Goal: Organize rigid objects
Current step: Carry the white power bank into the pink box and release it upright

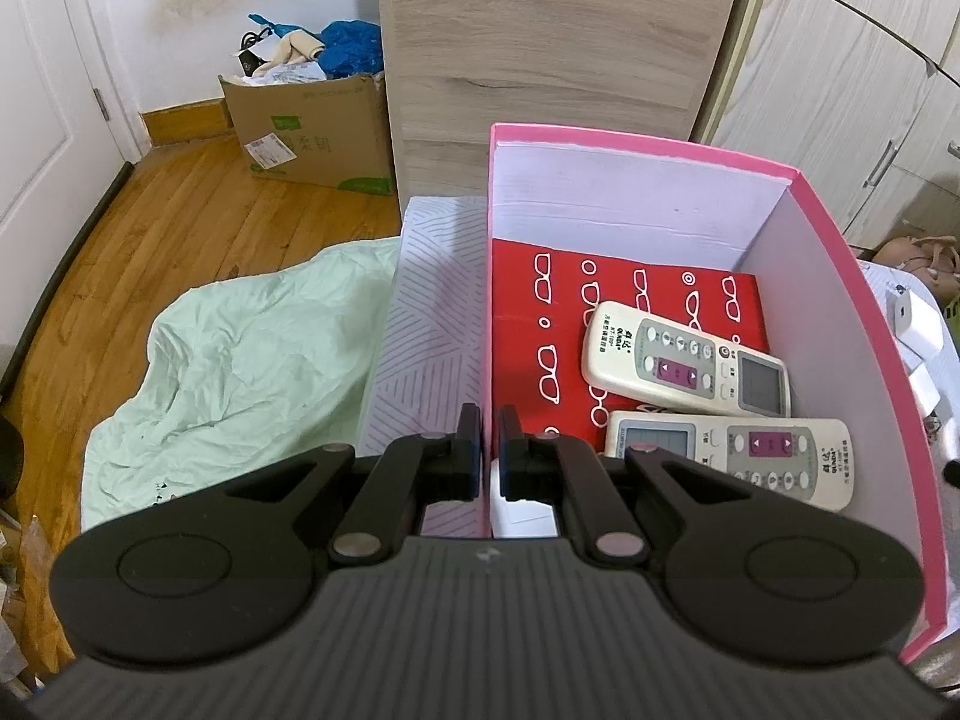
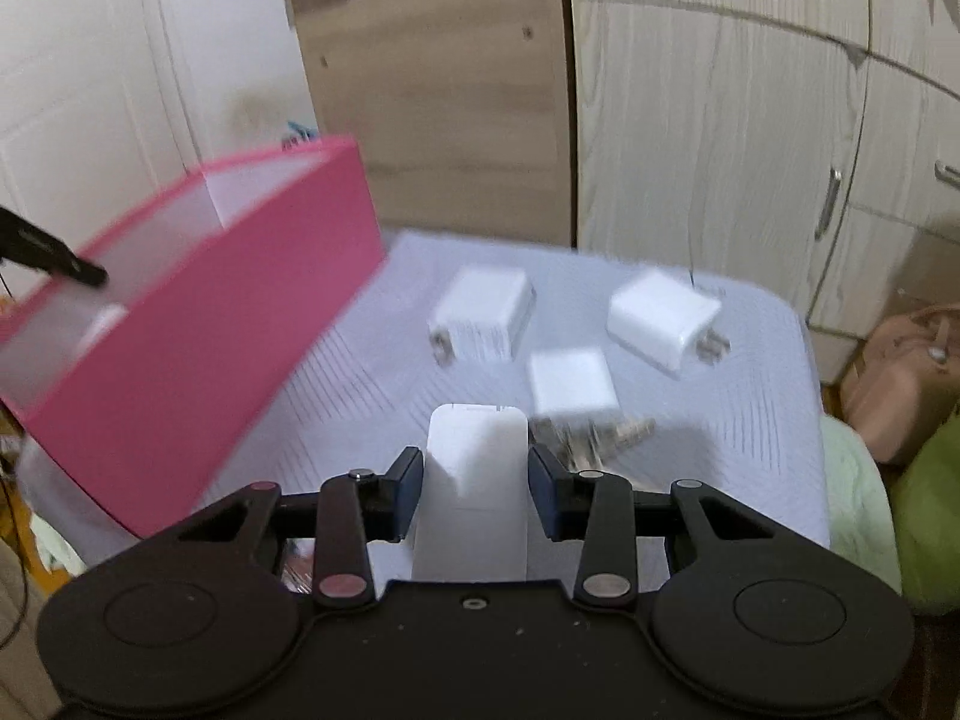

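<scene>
On the far left of the left tong's view, a pale green sheet (image 1: 240, 360) lies crumpled on the wood floor (image 1: 150, 228), with a brown cardboard box (image 1: 312, 126) behind it. Next comes a soft pad with thin stripes (image 1: 432, 312), and the pink box (image 1: 840, 252) sits on it. The left tong (image 1: 491, 450) is pinched tight on the near left wall of the pink box. Inside the box a red case with little white glasses on it (image 1: 630, 300) lies flat, and two white remotes (image 1: 684, 357) (image 1: 774, 456) lie on top of it, one touching the other. Seen from the right tong, the pink box is on the left and looks tilted, with the tip of the other tong (image 2: 54, 258) at its edge. To the right of the box, three white plugs (image 2: 483, 312) (image 2: 573, 384) (image 2: 663, 318) lie on the striped pad, near each other. The right tong (image 2: 474, 495) has a white block (image 2: 474, 480) between its two blue pads (image 2: 403, 495). The left pad touches the block, but a small gap shows at the right pad, so the block is not squeezed. This picture is blurry. A pink bag (image 2: 900, 384) sits far right.
</scene>
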{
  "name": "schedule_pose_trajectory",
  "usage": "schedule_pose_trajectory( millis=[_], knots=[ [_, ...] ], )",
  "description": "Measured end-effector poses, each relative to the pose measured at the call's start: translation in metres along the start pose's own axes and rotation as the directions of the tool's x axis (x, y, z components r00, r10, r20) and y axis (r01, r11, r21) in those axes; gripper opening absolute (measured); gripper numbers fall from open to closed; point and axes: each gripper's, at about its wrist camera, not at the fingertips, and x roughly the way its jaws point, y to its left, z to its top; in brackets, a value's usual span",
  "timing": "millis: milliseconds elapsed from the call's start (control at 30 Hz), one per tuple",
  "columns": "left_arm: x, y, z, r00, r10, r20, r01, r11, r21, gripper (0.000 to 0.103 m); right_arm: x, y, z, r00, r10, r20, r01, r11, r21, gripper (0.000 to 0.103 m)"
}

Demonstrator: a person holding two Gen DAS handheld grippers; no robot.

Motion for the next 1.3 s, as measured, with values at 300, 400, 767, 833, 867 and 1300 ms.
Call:
schedule_pose_trajectory(
  millis=[300,400,767,833,867,1300],
  knots=[
    [0.0,-0.001,-0.001,1.0,0.001,0.0,-0.001,1.0,0.0,0.005,-0.018,0.017,0.042,0.967,0.233,0.099,-0.241,0.967,0.079,0.044],
    [0.0,0.0,-0.001,1.0,-0.006,0.001,0.006,1.0,-0.011,0.005,-0.019,0.039,0.066,0.939,0.324,0.11,-0.335,0.937,0.101,0.044],
    [0.0,0.005,0.0,0.999,-0.032,0.0,0.032,0.999,-0.034,0.005,0.061,0.139,0.141,0.904,0.418,-0.086,-0.396,0.897,0.194,0.044],
    [0.0,0.006,0.0,0.999,-0.034,0.0,0.034,0.998,-0.043,0.005,0.091,0.15,0.149,0.892,0.431,-0.138,-0.392,0.888,0.241,0.044],
    [0.0,0.006,0.0,0.999,-0.034,0.001,0.034,0.998,-0.048,0.005,0.106,0.154,0.151,0.874,0.452,-0.176,-0.399,0.876,0.27,0.044],
    [-0.001,0.004,0.0,1.0,-0.02,0.001,0.02,0.998,-0.055,0.005,0.208,0.168,0.133,0.843,0.5,-0.2,-0.286,0.731,0.62,0.044]
  ],
)
